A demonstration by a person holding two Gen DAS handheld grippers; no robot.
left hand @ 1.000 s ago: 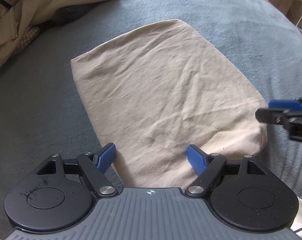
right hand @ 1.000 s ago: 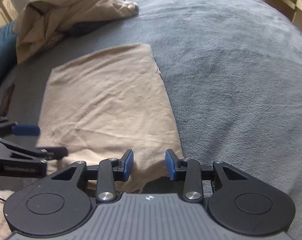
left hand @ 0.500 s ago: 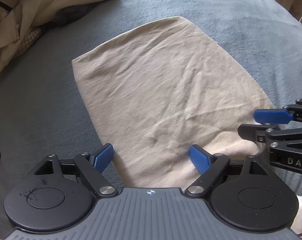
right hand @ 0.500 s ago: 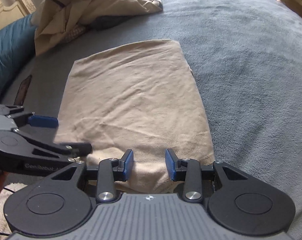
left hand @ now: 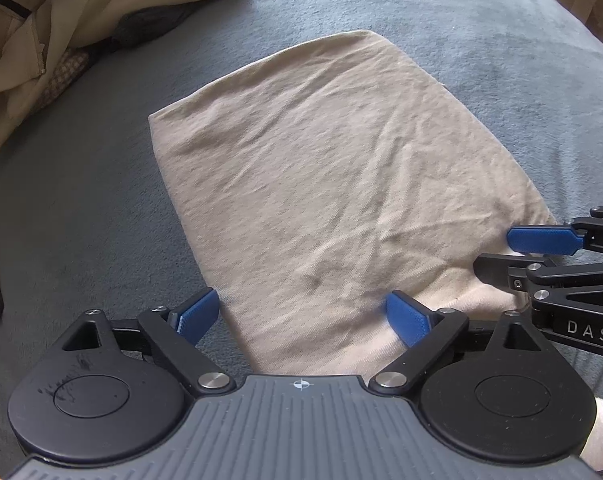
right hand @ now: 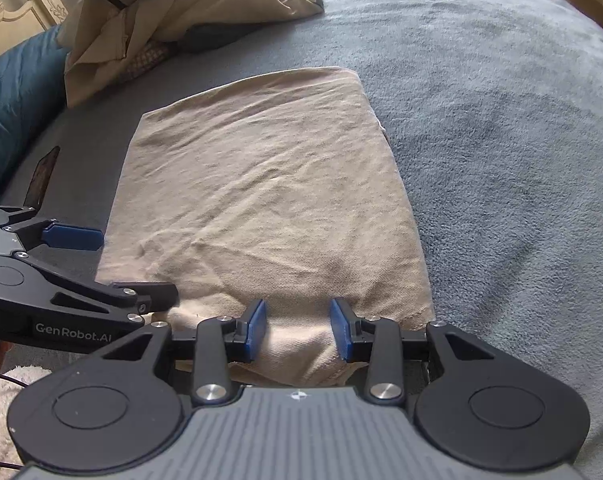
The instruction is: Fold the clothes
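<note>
Folded beige cloth (left hand: 333, 184), one piece, lies flat on a blue-grey blanket (left hand: 481, 40), its near edge under two handheld grippers. At the near left corner, the left gripper (left hand: 301, 316) has just been opening its jaws and now stands wide, the cloth's edge between its blue pads, unpinched. Over the near right edge, the right gripper (right hand: 297, 330) stands narrower, apparently unclamped. One heap of tan clothing (right hand: 173, 4) sits far left.
</note>
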